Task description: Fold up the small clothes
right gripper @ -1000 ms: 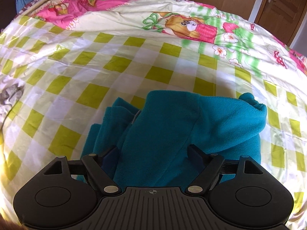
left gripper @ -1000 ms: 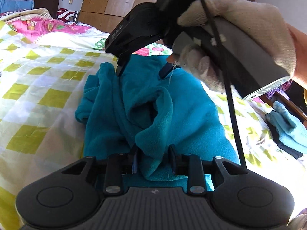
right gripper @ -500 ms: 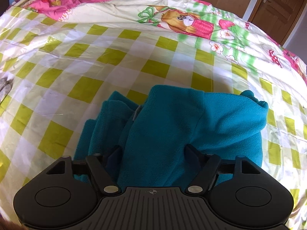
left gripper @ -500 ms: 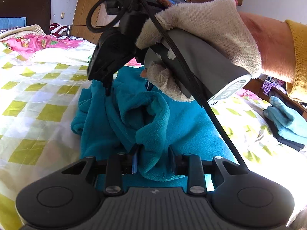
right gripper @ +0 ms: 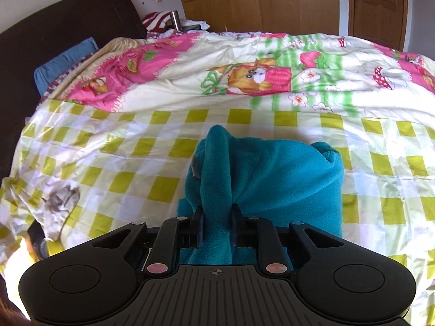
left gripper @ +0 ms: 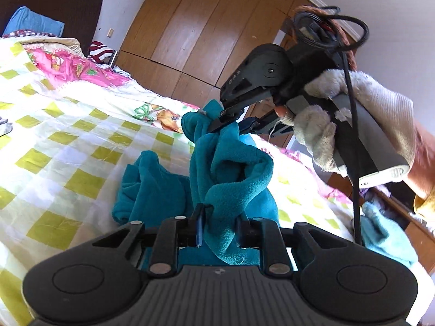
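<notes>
Teal fleece garment now lifted off the bed, pinched by both tools.
Half a second ago the right tool stood wide open; now it is closed on a fold, and the left tool grips another. Part still lies bunched on the checked quilt, soft and wrinkled, so folding can begin.
</notes>
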### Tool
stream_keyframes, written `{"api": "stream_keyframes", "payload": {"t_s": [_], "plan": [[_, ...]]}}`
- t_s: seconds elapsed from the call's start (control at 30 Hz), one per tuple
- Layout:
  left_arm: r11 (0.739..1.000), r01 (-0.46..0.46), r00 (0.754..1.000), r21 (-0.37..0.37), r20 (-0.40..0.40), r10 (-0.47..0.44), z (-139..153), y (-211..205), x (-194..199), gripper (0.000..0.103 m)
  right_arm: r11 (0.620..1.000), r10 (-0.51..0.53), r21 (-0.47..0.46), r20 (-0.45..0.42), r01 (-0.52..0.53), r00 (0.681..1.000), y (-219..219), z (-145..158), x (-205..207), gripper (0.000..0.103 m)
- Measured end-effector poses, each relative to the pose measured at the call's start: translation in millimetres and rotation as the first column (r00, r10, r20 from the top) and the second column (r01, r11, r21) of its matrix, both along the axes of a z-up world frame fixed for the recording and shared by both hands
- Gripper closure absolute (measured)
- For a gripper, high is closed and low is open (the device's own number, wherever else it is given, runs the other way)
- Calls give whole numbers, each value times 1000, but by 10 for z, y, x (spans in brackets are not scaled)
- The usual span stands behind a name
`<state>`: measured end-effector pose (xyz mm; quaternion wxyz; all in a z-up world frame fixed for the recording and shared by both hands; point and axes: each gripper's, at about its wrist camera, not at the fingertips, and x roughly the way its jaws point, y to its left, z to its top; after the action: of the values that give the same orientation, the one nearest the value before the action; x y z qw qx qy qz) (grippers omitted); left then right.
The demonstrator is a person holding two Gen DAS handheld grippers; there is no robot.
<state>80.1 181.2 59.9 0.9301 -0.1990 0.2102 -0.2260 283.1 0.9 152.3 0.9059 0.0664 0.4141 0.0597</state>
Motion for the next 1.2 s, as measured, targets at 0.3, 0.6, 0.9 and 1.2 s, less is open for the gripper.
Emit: {"api": "stream_keyframes", "payload": {"t_s": [0.3,0.6,0.9,1.2], "plan": [[989,-136,955,56,-258,146,-521,345,184,68,991,73,-101,-118,-85,990,721,-908,360,79],[977,-193,952,93,-224,209,-396,481,-9,60,991,134,24,-12,-133,991,490,-491,115,52],[955,-209,977,212,73,198,288,184,61,60,998,-16,-55,104,22,994,-570,-469,-481,47],[920,-33,979,391,-174,109,-498,-139,996,58,999,-11,36,-77,14,997,-950,-1395,-882,48]]}}
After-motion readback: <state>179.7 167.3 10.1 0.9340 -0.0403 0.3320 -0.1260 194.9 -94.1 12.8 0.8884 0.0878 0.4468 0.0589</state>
